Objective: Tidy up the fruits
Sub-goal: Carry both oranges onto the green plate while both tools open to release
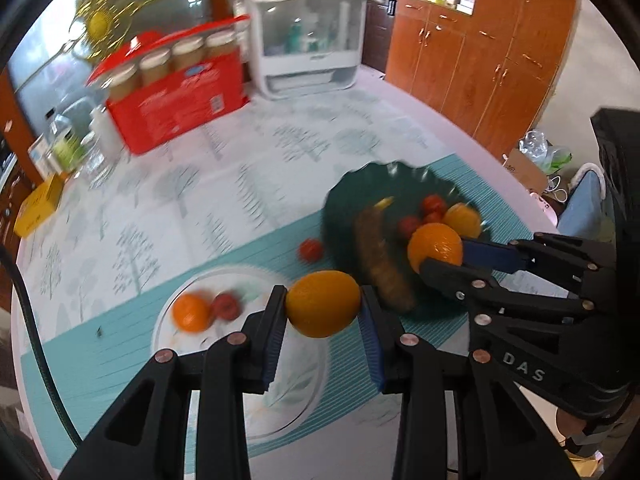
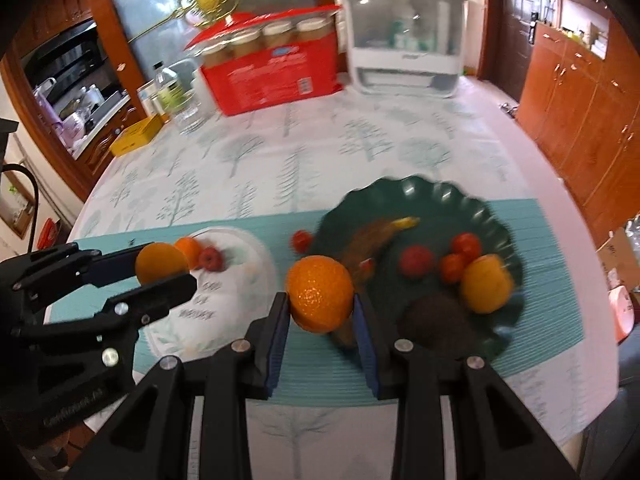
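My left gripper is shut on an orange and holds it above the white plate. That plate carries a small orange and a red fruit. My right gripper is shut on a second orange and holds it beside the dark green scalloped plate. That plate holds a brown banana, red fruits, a yellow-orange fruit and a dark avocado. A loose red fruit lies between the plates.
Both plates sit on a teal mat at the near edge of a tree-patterned tablecloth. At the back stand a red box of jars, a white appliance, bottles and a yellow box. Wooden cabinets stand at right.
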The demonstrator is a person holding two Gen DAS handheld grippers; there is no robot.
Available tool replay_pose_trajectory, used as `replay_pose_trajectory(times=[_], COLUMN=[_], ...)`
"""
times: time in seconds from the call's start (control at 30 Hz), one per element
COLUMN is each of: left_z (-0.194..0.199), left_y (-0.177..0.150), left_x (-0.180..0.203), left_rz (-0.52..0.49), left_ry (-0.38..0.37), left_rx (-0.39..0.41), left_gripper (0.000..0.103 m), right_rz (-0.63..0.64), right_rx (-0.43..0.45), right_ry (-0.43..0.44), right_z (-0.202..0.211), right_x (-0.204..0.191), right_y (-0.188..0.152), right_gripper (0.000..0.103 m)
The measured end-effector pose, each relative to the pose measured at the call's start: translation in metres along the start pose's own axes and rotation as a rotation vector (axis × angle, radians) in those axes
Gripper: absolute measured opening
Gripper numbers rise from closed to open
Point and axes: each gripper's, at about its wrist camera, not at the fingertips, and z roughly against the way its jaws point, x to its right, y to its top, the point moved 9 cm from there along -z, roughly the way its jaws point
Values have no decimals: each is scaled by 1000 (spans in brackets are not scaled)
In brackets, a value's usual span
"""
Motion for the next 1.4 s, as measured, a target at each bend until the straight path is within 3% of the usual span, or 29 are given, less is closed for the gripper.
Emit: replay_pose_trajectory(times=[0.27,0.53,0.8,1.1,1.13,1.27,1.4], left_z=[-42,-108,-148,-151,-150,-143,-135], left_y=[38,43,29,33,32,32,31], left_x=[46,52,52,52,52,52,52], left_rz=[30,140,213,212,211,214,203], left_ry=[11,67,99,142,143,150,160], left_rx=[-9,-77,-147,-140,-142,-127,-114], left_gripper=[34,34,34,35,37,72,76], right_rz=[16,55,89,131,134,130,124], right_rx=[17,-17,-77,-110,-112,-123,-121], right_ry=[-49,-60,-31,6,11,29,30], right_z=[-10,-51,-93,-112,-112,-112,-109], right_x=[61,102,113,104,102,100,101], right_y=[37,58,56,50,50,47,45], right_gripper=[33,33,33,33,33,39,41])
